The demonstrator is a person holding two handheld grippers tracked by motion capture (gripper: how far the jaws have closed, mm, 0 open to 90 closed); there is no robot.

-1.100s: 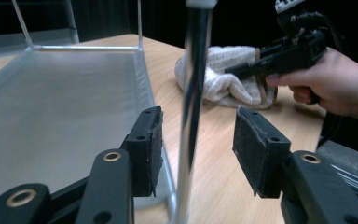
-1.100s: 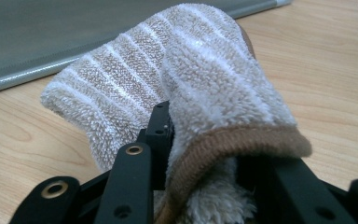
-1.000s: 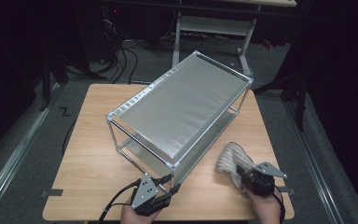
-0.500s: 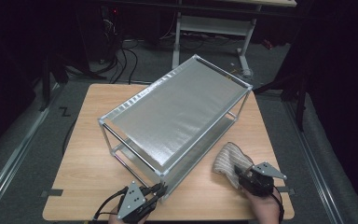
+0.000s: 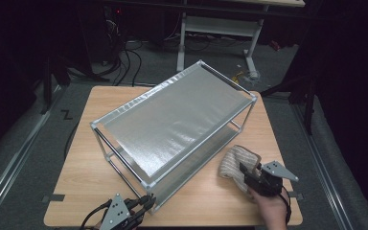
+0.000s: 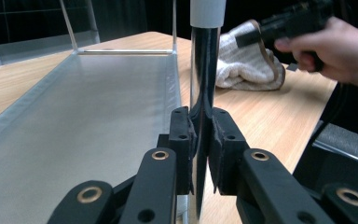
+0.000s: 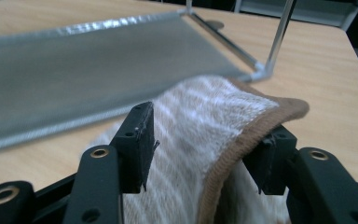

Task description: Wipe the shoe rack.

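A metal-framed rack (image 5: 172,120) with two silvery mesh shelves stands slantwise on the wooden table (image 5: 91,191). My left gripper (image 5: 146,203) (image 6: 203,135) is shut on the rack's near corner post (image 6: 204,70), low down by the lower shelf (image 6: 84,116). A folded white and tan towel (image 5: 232,163) (image 7: 200,121) lies on the table right of the rack. My right gripper (image 5: 243,170) (image 7: 205,144) straddles the towel's raised fold. Its jaws have just been opening, the towel is between them, and the tan hem drapes over the right pad.
The rack's far leg (image 7: 277,42) stands close behind the towel. Bare tabletop lies to the left of the rack and along the right edge (image 5: 278,143). Beyond the table are dark floor, cables and a white desk frame (image 5: 220,28).
My left gripper moved left along the front edge, pulling the rack's near corner with it, so the rack turned. My right gripper rose a little and its jaws spread wider around the towel.
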